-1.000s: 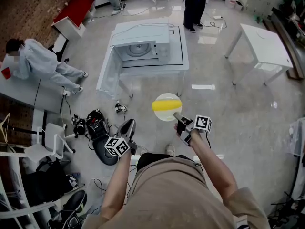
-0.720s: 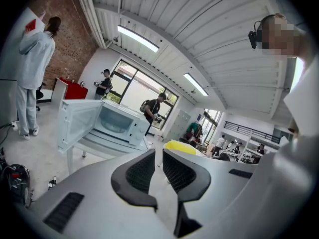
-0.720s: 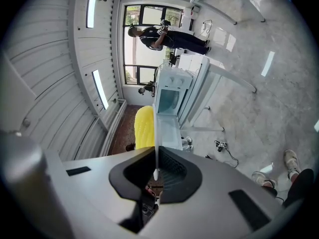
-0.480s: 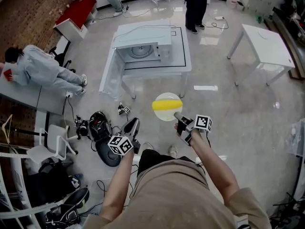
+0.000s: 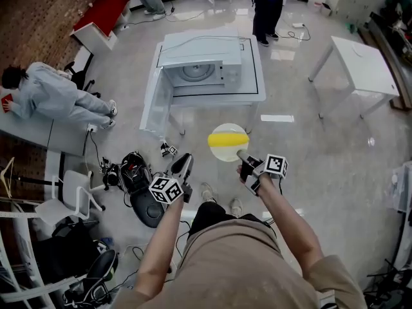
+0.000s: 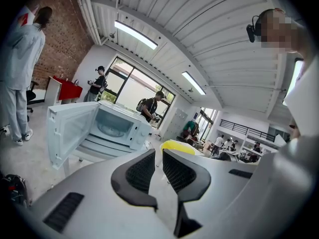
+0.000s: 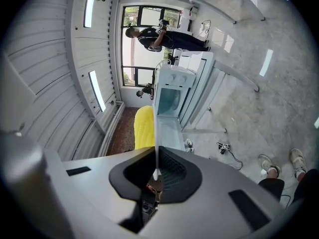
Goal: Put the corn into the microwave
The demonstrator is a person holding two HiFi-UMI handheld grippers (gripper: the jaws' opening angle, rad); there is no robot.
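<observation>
The microwave (image 5: 199, 69) stands on a white desk (image 5: 256, 82) with its door (image 5: 154, 102) swung wide open, so the cavity is ready. The white plate (image 5: 226, 129) hangs well short of the microwave, over the floor (image 5: 309, 147). The right gripper (image 5: 239, 153) is clamped on its near rim alone, and the corn (image 5: 227, 140) lies loose across it.

My worry is that, held by one edge, the plate tips or slips and the round cob rolls off. Its far rim could also knock the microwave's door or opening on entry. A black bag (image 5: 132, 172) on the floor below the door could catch a foot.

The left gripper (image 5: 185, 161), on the door side of the plate, is empty, its jaws a narrow gap apart.

No brand or readable writing shows; the marker cubes (image 5: 275, 165) carry only square patterns.
</observation>
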